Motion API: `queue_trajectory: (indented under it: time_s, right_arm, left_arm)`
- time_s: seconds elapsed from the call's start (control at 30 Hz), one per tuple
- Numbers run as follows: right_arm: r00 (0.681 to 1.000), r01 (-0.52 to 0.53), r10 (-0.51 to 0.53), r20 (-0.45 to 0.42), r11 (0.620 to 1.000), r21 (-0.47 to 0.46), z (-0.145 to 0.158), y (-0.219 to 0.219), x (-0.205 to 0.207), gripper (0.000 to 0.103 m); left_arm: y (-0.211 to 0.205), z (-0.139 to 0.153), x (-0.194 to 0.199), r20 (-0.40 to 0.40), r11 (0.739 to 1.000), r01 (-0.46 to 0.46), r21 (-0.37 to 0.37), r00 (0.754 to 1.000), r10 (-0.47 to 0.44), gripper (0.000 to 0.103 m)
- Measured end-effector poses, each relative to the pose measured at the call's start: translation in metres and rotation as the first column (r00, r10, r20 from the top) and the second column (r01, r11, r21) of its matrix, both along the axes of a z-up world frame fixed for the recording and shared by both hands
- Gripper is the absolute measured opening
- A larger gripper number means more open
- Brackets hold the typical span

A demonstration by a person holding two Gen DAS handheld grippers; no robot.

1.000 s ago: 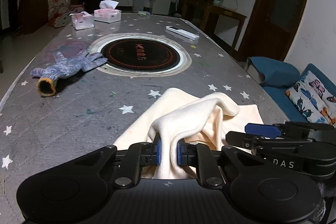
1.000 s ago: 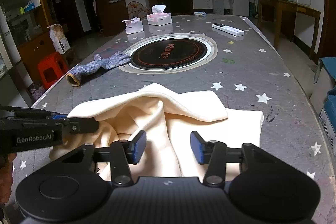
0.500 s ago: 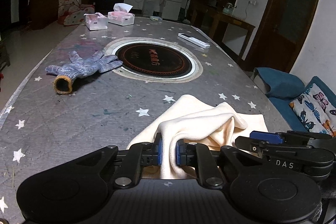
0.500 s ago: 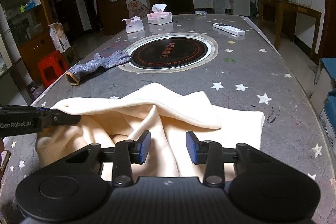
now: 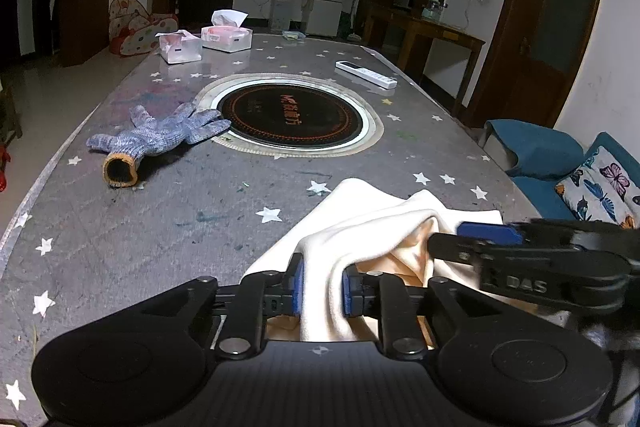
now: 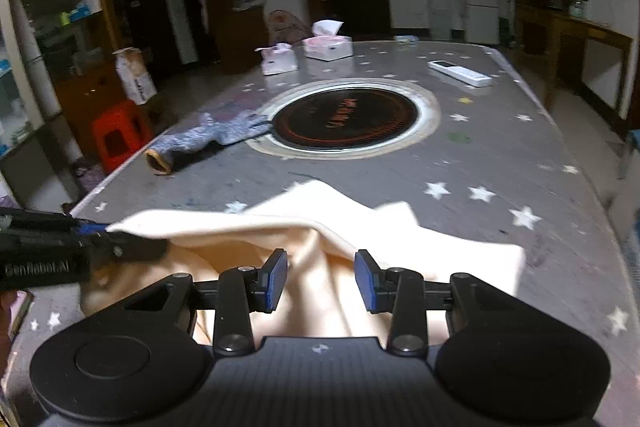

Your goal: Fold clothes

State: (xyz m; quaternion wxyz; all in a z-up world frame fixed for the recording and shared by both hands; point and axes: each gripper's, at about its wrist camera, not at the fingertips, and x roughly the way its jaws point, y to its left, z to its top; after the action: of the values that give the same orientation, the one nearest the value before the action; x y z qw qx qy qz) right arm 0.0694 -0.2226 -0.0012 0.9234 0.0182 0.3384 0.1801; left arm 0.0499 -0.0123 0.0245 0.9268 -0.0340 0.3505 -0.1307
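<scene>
Left gripper point(image 5: 322, 287) jaws opening around the cream cloth point(image 5: 360, 227) fold, right gripper point(image 6: 321, 281) jaws open just above the cloth, glove point(image 5: 160, 135) beyond on bench point(image 5: 160, 227)

My left tool point(image 5: 322, 287) is opening, a fold of cream cloth point(image 5: 360, 227) between its pads. A knit glove point(image 5: 160, 135) lies on the table point(image 5: 160, 227).

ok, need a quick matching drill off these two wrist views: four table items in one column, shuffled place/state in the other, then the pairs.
Things:
1. cream cloth
2. knit glove
3. remote
4. tissue boxes

Places/states:
A. far end of the table
B. bunched between the left gripper pads
C. beside the black round plate, cuff toward the camera
D. far right edge

Pairs: 1-B, 2-C, 3-D, 4-A
</scene>
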Motion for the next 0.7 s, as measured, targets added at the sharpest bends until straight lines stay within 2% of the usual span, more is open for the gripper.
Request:
queue_trajectory:
  time_s: [0.13,0.2,0.23,0.3,0.7]
  right_arm:
    - [0.998,-0.019,0.020,-0.061,1.000,0.019,-0.014,0.007,0.018,0.036]
    - [0.997,-0.022,0.025,-0.077,0.999,0.038,-0.020,0.007,0.021,0.023]
    - [0.997,-0.022,0.025,-0.073,0.999,0.045,-0.020,0.006,0.020,0.022]
    - [0.998,-0.015,0.018,-0.056,0.998,0.053,-0.018,0.003,0.014,0.012]
    - [0.998,0.045,-0.047,0.048,0.998,0.036,0.008,-0.035,-0.042,0.008]
  left_arm:
    - [-0.001,0.002,0.000,0.002,1.000,-0.013,0.018,1.000,0.013,0.032]
    - [-0.001,0.004,0.000,0.003,0.999,-0.018,0.026,1.000,0.018,0.037]
    - [-0.002,0.005,0.000,0.005,0.999,-0.017,0.031,1.000,0.017,0.039]
    - [-0.005,0.006,-0.001,0.010,0.999,-0.014,0.040,1.000,0.014,0.042]
    - [-0.032,0.008,-0.007,0.003,0.997,0.030,0.073,1.000,-0.030,0.059]
